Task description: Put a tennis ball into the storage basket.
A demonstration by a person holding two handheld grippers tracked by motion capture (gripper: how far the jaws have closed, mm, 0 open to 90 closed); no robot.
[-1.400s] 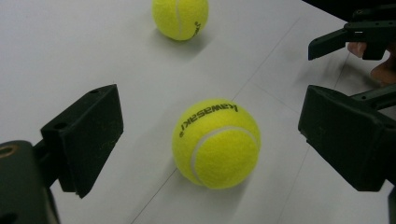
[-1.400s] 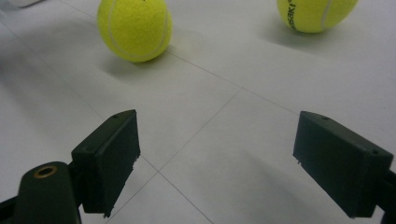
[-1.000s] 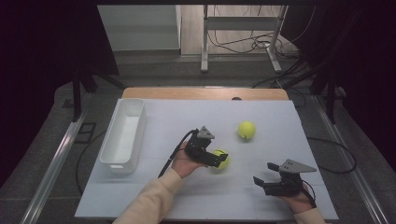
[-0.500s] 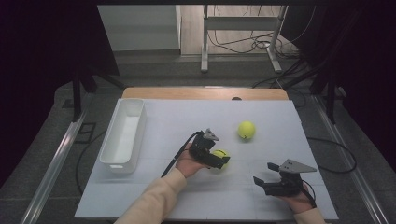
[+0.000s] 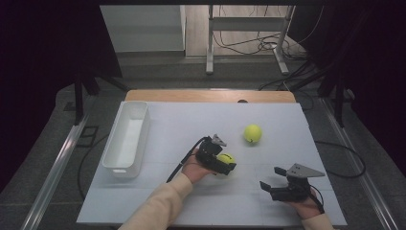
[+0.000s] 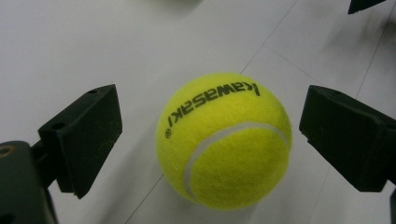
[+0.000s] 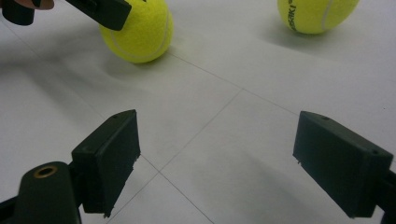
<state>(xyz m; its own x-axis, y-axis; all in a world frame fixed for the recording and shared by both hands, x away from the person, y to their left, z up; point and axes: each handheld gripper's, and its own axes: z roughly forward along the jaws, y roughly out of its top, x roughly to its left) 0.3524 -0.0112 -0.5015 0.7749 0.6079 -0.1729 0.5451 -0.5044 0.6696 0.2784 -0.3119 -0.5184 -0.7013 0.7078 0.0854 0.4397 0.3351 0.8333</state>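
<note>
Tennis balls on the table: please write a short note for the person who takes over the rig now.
Left gripper: open, jaws on both sides of the near tennis ball, not touching it.
Right gripper: open, holds nothing, at the front right.
Far tennis ball: free on the table.
White bin: at the left, no ball seen inside.
Left to do: close on the near ball; probably bin both.

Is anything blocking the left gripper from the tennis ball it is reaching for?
Nothing visible. The left gripper has its jaws open on either side of the near tennis ball, with bare table in the gaps.
</note>
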